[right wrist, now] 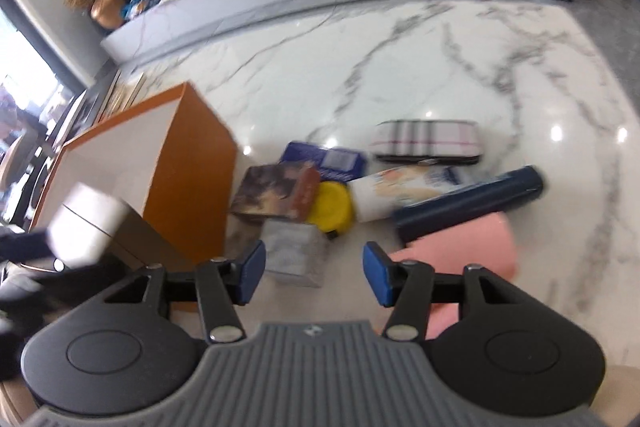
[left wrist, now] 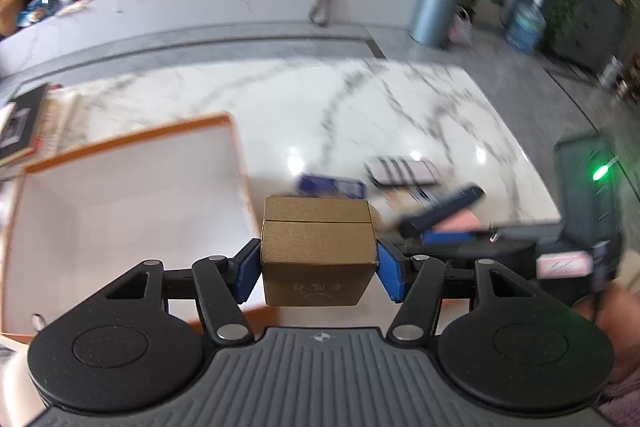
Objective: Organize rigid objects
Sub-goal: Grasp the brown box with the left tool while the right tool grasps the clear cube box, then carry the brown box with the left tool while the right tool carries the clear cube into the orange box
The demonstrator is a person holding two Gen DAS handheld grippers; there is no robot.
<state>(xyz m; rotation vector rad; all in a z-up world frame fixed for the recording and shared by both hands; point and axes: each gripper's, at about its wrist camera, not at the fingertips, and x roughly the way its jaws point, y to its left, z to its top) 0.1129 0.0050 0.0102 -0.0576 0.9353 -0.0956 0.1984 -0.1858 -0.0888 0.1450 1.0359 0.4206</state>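
Observation:
My left gripper is shut on a gold-brown cardboard box, its blue pads pressed on both sides, above the near right corner of an orange open box with a white inside. In the right wrist view that held box shows pale and blurred at the left, over the orange box. My right gripper is open, with nothing between its pads. It hangs over a small grey box and the edge of a pink sheet on the marble table.
A pile lies beyond the grey box: a brown picture box, a yellow round lid, a blue packet, a striped case, a white packet and a dark blue tube. Books lie at the far left.

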